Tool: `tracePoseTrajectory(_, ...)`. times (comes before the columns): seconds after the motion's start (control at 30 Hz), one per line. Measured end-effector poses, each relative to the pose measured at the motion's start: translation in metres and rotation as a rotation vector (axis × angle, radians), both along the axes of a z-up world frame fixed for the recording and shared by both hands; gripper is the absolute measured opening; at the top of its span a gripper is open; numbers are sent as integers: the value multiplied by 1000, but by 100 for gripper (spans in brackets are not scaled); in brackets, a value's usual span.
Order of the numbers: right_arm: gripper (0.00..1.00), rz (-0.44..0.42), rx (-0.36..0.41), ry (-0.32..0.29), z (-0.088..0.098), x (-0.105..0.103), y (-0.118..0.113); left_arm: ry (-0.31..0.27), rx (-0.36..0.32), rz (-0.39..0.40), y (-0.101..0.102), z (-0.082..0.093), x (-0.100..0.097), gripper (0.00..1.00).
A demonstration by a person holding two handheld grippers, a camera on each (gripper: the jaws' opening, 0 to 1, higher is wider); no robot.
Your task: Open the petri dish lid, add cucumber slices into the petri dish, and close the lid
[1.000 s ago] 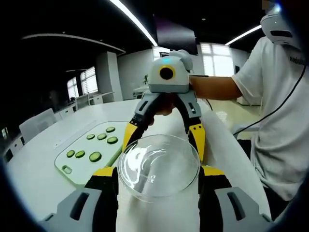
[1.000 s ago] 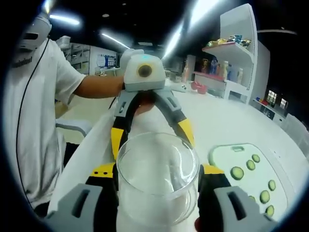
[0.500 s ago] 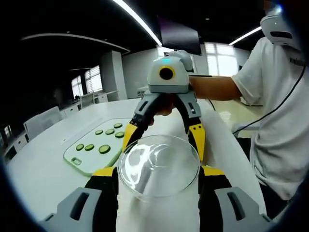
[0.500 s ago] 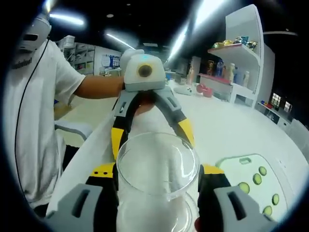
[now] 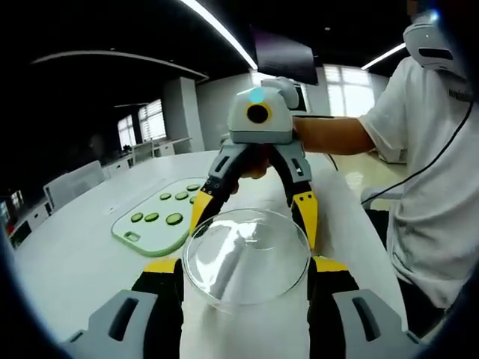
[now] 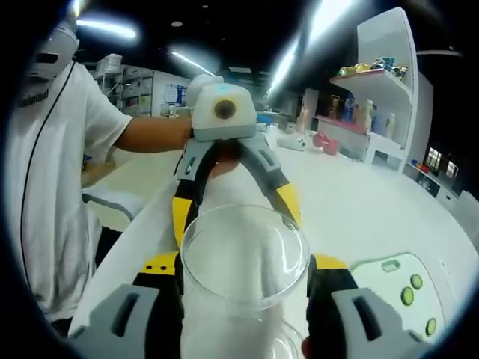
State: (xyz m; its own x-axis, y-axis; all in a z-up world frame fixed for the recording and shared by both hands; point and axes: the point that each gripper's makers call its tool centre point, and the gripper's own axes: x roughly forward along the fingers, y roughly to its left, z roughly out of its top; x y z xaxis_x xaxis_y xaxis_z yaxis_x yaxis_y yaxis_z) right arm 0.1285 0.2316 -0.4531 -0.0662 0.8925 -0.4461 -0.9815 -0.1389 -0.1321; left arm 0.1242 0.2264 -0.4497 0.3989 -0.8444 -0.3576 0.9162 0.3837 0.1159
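Both grippers grip one clear petri dish point(image 5: 247, 258) from opposite sides: the left gripper point(image 5: 245, 288) and right gripper point(image 6: 244, 288) face each other. It's held flat above the white table point(image 5: 75, 262), with cucumber slices point(image 5: 166, 209) sitting on a pale green cutting board point(image 5: 142, 232) off to the side.

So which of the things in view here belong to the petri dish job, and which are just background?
Part of the job:
- clear petri dish piece, gripped between both grippers
- left gripper
- right gripper
- cucumber slices
- pale green cutting board they lie on

Just lying about:
- white table
- shelf with bottles and small items
- chairs
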Motion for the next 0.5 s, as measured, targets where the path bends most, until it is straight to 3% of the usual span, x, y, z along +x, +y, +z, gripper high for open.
tracePoseTrajectory(0.5,65,34,2,0,-1,-6,18,-1,7,35,19,0,-5,66)
